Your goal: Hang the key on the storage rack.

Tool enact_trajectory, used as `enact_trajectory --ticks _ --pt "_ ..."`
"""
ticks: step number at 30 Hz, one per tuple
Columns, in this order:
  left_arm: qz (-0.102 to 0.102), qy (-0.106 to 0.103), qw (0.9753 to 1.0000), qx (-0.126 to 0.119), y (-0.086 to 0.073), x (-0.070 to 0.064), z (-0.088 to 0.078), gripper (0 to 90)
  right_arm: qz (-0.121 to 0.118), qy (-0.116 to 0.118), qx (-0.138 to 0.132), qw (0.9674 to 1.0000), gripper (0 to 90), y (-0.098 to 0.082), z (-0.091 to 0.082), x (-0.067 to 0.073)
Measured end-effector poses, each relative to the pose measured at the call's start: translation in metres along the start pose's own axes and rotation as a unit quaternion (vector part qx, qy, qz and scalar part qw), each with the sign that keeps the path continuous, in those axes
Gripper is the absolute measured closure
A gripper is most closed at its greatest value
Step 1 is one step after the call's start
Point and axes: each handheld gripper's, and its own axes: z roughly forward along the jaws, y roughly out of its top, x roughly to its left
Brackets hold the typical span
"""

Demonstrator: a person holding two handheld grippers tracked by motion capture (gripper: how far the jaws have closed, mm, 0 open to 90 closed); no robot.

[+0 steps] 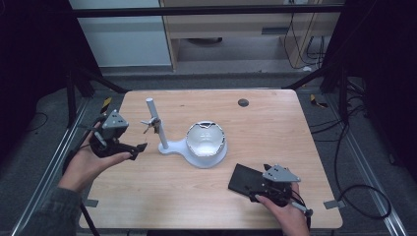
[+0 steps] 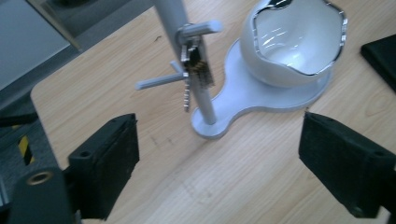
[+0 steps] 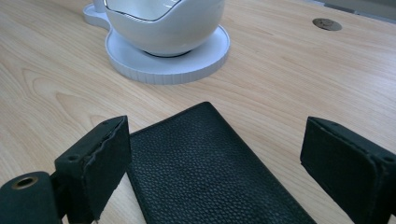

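A white stand has a slim post [image 1: 156, 123] with pegs, and a bunch of keys [image 2: 195, 70] hangs from one peg. On the stand's round base [image 2: 261, 95] sits a white bowl [image 1: 205, 138] with a wavy rim. My left gripper [image 1: 137, 150] is held left of the post, pointing toward it, jaws wide apart over bare wood with nothing between them [image 2: 219, 158]. A black leather wallet [image 1: 244, 179] lies flat at the front right. My right gripper [image 1: 259, 183] is low over its near end, open, the wallet [image 3: 205, 168] lying between the jaws untouched.
A dark round grommet [image 1: 243, 103] is set in the tabletop at the back right. Bare wood stretches in front of the stand and along the front edge. Black frame bars and cables run beside the table on both sides.
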Motion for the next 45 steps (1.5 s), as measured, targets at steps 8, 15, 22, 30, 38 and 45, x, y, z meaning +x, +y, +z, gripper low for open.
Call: enact_trajectory --ticks 8,15,22,30,38,45 --pt "0.009 -0.055 0.9965 -0.063 -0.016 -0.051 0.004 8.0 0.008 -0.029 -0.002 0.9996 12.1 -0.008 -0.015 -0.02" --pt "0.024 -0.092 0.9926 -0.076 -0.017 -0.099 0.029 14.5 0.008 -0.049 -0.008 0.9987 23.2 -0.015 -0.028 -0.034" --pt "0.04 -0.144 0.9864 -0.068 -0.015 -0.145 0.068 34.5 -0.001 -0.057 -0.01 0.9983 39.1 -0.02 -0.035 -0.041" --pt "0.047 -0.193 0.9793 -0.042 -0.021 -0.182 0.118 72.4 0.003 -0.062 -0.014 0.9979 56.2 -0.023 -0.04 -0.048" --pt "0.054 -0.197 0.9788 0.013 -0.019 -0.198 0.156 89.8 0.013 -0.067 -0.015 0.9976 56.4 -0.028 -0.044 -0.051" --pt "0.051 -0.196 0.979 0.025 -0.016 -0.204 0.178 90.0 0.035 -0.089 -0.019 0.9952 34.9 -0.03 -0.048 -0.057"
